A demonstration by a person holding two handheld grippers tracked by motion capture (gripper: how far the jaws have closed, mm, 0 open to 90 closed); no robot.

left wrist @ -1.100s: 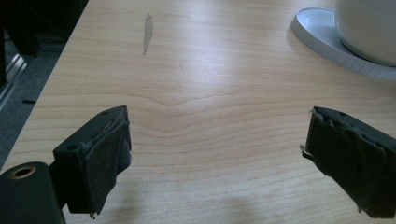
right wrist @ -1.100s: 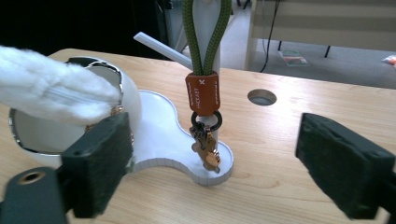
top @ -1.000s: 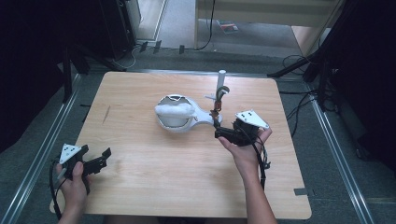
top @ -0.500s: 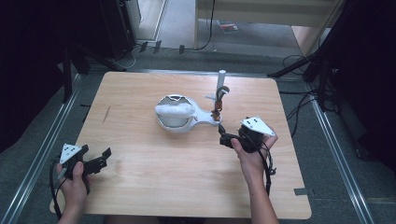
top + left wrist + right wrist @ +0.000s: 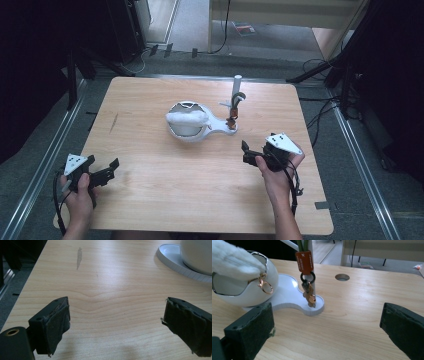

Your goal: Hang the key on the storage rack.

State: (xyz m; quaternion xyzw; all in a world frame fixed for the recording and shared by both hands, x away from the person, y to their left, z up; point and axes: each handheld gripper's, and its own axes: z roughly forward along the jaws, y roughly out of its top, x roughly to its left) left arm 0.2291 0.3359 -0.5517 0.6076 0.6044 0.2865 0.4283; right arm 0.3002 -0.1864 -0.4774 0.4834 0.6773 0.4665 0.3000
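Your left tongs [image 5: 107, 170] sit at the near left corner of the light wooden tabletop [image 5: 150, 115], held low in your left hand [image 5: 79, 192]. In the left gripper view the two black jaws stand wide apart with bare wood between them and nothing held. A dark streak [image 5: 79, 257] marks the grain farther ahead, and the edge of the white stand shows at the upper right.

Your right tongs [image 5: 246, 152] rest near the right side of the tabletop, gripped by your right hand [image 5: 274, 172], with the grey three-cornered plate [image 5: 283, 143] on top. Their jaws are also spread wide and hold nothing; in the right gripper view they frame open wood just short of the stand.

The white figure-eight plastic stand [image 5: 289, 296] lies at the middle of the tabletop, well apart from both tongs. Its larger end carries a round white bowl-shaped cup [image 5: 242, 292], and a white fluffy pouch [image 5: 234, 262] lies across the cup's opening. A gold lobster clasp with ring [image 5: 265, 285] hangs from the pouch against the cup's side. From the smaller end rises a white upright post [image 5: 236, 90]. An orange tag on a black ring with a small brown charm [image 5: 307, 277] hangs beside the post, the charm reaching down to the stand's small dish. A round hole [image 5: 342, 277] is cut in the tabletop beyond.
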